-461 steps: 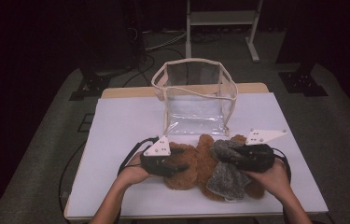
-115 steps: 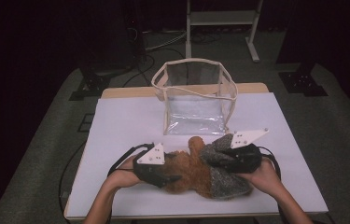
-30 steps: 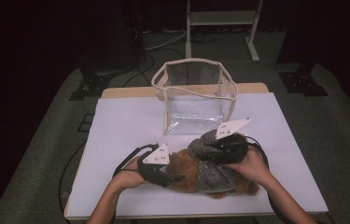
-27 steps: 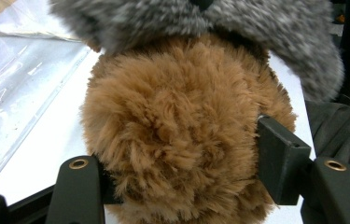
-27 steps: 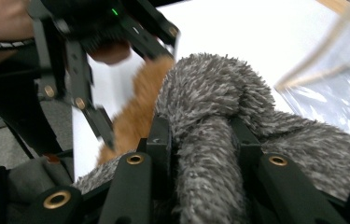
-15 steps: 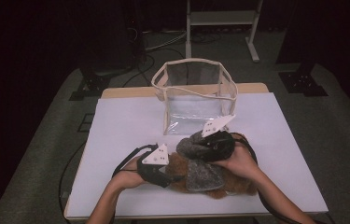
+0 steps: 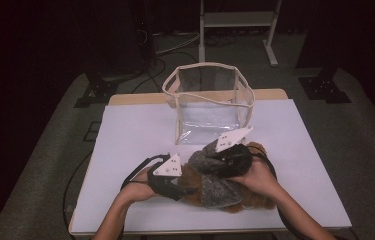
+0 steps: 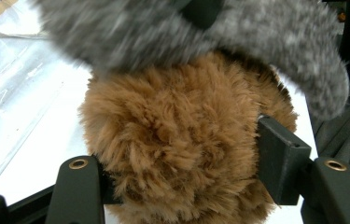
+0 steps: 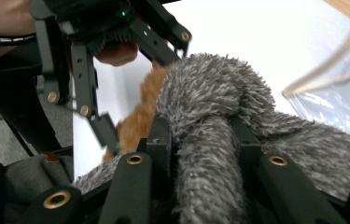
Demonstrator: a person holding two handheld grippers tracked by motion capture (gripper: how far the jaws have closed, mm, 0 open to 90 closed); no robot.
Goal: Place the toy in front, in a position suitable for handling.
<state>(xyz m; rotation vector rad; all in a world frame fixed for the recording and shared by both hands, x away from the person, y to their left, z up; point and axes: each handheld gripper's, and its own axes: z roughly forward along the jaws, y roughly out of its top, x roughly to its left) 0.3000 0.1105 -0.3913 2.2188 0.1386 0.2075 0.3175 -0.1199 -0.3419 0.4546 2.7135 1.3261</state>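
- A white worktop (image 7: 140, 130) with a wooden far edge is seen under bright light.
- Grey carpet floor (image 7: 50, 150) is laid around it.
- Dark surroundings are seen beyond, with black stand feet (image 7: 92, 92) and cables (image 7: 175, 45).
- A white metal frame (image 7: 235, 20) is placed at the back.

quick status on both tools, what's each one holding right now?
Left tool: closed on the brown fluffy plush part.
Right tool: closed on a fold of the grey fuzzy plush fabric.
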